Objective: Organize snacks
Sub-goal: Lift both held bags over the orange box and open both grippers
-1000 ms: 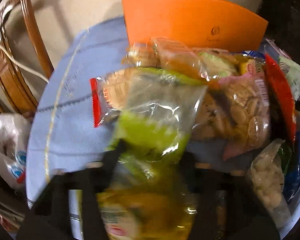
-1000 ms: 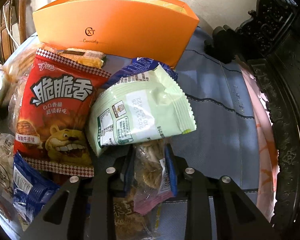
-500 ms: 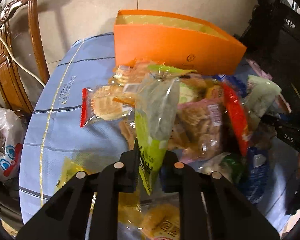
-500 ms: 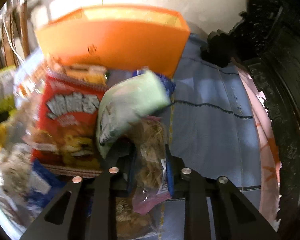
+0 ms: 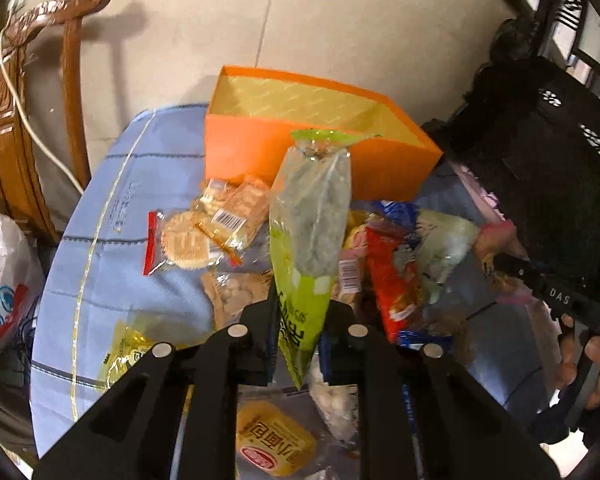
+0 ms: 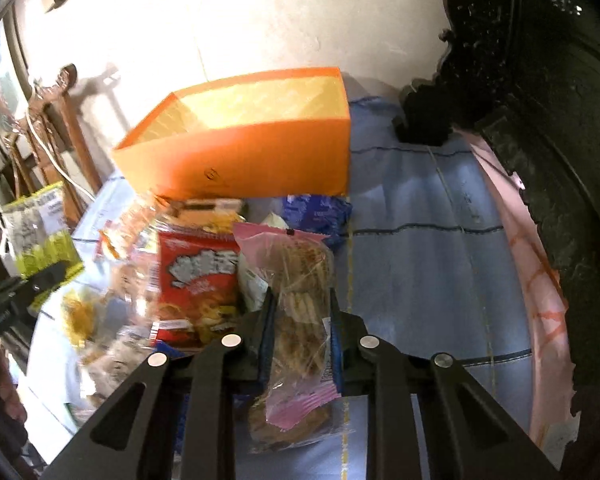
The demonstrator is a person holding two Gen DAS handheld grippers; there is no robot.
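From the left wrist, the left gripper (image 5: 300,320) pinches one green snack bag (image 5: 310,232), now lifted higher above the pile than a second ago, in front of the single orange box (image 5: 260,148) on the blue tablecloth (image 5: 140,200).

From the right wrist, the right gripper (image 6: 300,320) clamps one pink-edged cracker bag (image 6: 298,320), also raised since then; one red snack bag (image 6: 198,276) lies beside it.
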